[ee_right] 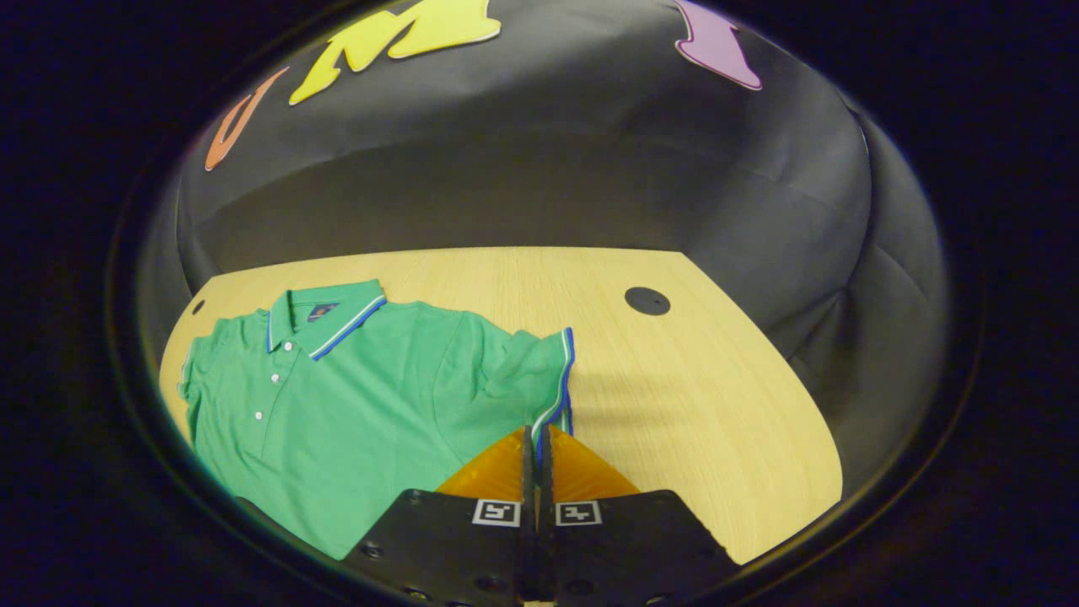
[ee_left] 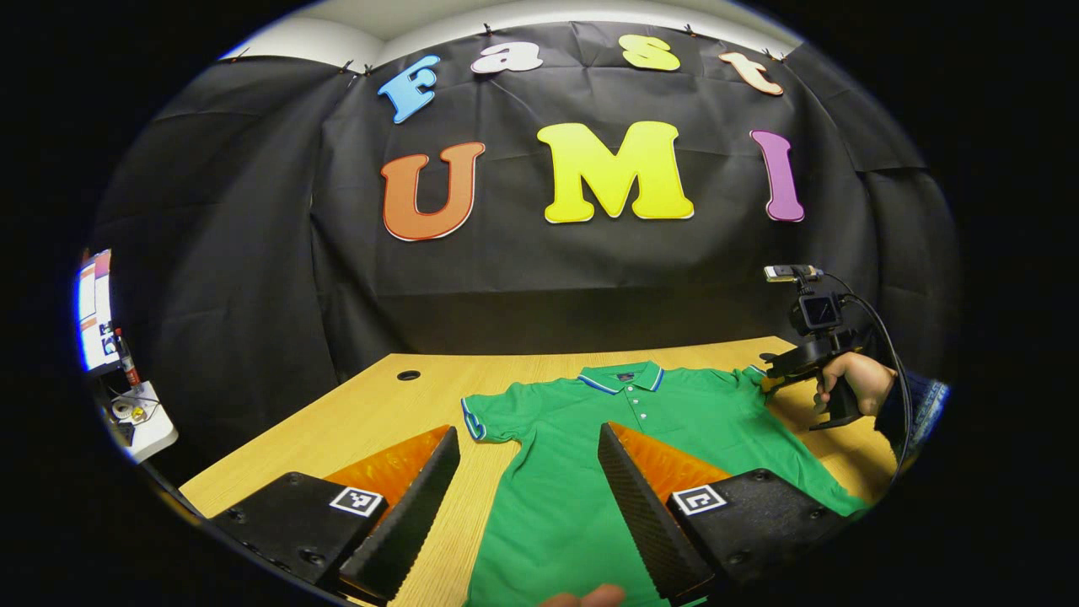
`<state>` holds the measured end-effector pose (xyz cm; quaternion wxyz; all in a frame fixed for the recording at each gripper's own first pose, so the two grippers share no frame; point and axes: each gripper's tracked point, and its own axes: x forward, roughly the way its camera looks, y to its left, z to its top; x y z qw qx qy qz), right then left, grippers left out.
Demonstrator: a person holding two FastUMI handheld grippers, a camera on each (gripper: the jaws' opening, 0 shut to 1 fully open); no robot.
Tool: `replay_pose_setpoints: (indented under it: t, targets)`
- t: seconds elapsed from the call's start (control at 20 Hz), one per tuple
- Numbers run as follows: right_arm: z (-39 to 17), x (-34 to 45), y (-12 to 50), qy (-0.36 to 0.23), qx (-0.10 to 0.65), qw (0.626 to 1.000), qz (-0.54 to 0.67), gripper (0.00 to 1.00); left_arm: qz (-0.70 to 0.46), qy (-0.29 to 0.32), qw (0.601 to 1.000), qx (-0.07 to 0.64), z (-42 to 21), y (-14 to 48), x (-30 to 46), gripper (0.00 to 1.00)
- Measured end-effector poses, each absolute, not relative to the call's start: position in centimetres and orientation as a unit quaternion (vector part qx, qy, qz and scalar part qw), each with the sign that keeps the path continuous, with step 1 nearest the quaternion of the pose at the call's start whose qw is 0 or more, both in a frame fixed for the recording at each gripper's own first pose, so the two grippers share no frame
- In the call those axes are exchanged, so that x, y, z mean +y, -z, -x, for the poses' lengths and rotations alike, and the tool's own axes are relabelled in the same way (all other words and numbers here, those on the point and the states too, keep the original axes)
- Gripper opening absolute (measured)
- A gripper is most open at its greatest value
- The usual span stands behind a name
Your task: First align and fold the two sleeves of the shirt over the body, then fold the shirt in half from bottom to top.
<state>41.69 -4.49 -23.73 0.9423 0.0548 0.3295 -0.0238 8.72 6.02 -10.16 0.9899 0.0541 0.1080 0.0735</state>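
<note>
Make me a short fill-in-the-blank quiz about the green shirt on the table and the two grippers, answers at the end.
1. The right gripper is shut on the shirt's ____ cuff.
2. The left gripper hovers with its jaws ____.
3. The polo shirt lies on a ____ table.
4. The shirt's collar trim is white and ____.

Answers: sleeve; open; wooden; blue

Left tongs spread wide, right tongs pinched together
</note>
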Motion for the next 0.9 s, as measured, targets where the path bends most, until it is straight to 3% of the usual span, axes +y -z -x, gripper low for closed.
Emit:
replay_pose_setpoints:
  t: [0.4,0.65,0.75,0.8,0.9]
  targets:
    - [-42.0,-2.5,20.3,0.003,0.274,0.961,0.033,0.00,-0.048,-0.075,0.990,0.107,-8.7,9.9,6.6,1.00]
    - [-41.8,1.2,18.1,-0.039,0.192,0.965,0.174,0.00,-0.045,-0.082,0.990,0.109,-8.7,9.9,7.2,1.00]
    - [-41.6,3.1,17.8,-0.050,0.172,0.967,0.180,0.00,-0.045,-0.084,0.989,0.110,-8.7,10.1,7.3,1.00]
    - [-41.0,4.5,17.4,-0.069,0.171,0.969,0.162,0.06,-0.044,-0.086,0.989,0.111,-8.8,10.2,7.4,1.00]
    - [-40.1,6.5,16.1,-0.097,0.159,0.976,0.110,0.45,-0.043,-0.088,0.989,0.114,-8.7,10.2,7.4,1.00]
